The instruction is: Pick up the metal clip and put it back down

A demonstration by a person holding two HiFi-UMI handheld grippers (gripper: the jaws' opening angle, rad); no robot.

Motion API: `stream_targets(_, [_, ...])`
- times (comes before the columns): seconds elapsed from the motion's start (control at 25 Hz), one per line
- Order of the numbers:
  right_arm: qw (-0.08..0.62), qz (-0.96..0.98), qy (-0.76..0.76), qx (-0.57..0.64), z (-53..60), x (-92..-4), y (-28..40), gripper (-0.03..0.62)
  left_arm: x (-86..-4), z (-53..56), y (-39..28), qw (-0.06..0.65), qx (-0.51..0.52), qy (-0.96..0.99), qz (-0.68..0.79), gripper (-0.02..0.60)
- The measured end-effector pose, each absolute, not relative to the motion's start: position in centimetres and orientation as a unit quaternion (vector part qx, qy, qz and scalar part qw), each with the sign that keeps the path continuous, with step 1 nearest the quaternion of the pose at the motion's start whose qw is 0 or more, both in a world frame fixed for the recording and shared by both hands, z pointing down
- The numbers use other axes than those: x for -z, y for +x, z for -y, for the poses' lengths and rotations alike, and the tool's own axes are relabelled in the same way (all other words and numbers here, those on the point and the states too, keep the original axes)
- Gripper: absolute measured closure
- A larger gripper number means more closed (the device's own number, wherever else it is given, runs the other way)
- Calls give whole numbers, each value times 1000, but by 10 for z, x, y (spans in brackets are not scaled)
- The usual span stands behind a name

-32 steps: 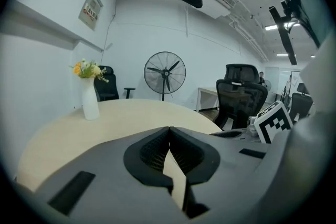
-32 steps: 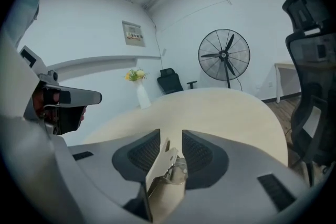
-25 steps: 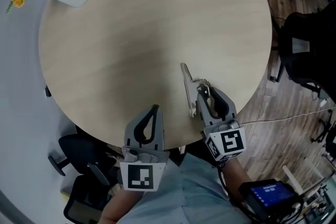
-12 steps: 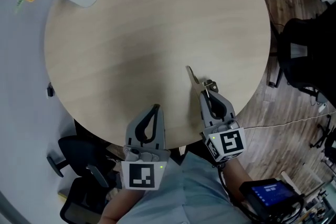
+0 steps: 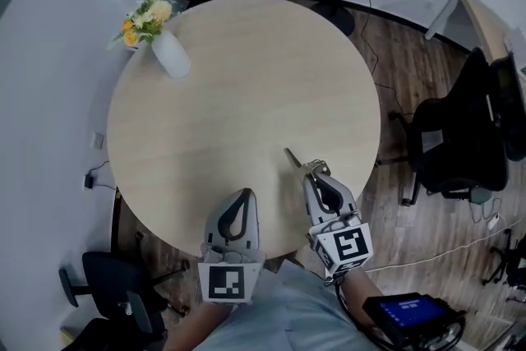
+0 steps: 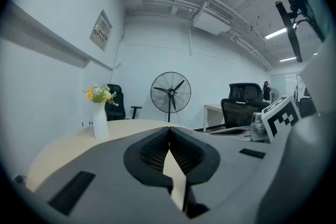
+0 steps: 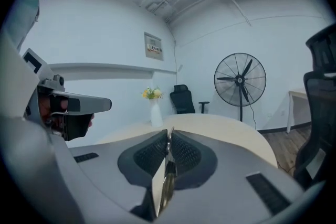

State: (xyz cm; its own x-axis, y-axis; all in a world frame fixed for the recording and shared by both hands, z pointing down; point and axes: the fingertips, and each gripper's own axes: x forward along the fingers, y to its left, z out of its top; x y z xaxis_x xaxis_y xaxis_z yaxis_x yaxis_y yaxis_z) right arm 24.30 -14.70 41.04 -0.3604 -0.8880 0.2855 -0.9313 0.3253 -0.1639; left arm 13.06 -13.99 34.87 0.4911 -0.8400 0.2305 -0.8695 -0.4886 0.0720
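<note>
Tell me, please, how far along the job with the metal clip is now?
Done: the grab. The right tool is shut on the metal clip, whose end sticks out past its tips over the table. In hand: the clip seems held off the tabletop, though the head view cannot settle that. Left: lowering it and letting go. The left tool is shut on nothing near the table's edge.
</note>
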Motion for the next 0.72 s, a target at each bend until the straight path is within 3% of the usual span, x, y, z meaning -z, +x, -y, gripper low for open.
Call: stream_targets(0.72, [19,832,553,-46,114,-313,242,537,-261,97,121,4,-9,850,527,561])
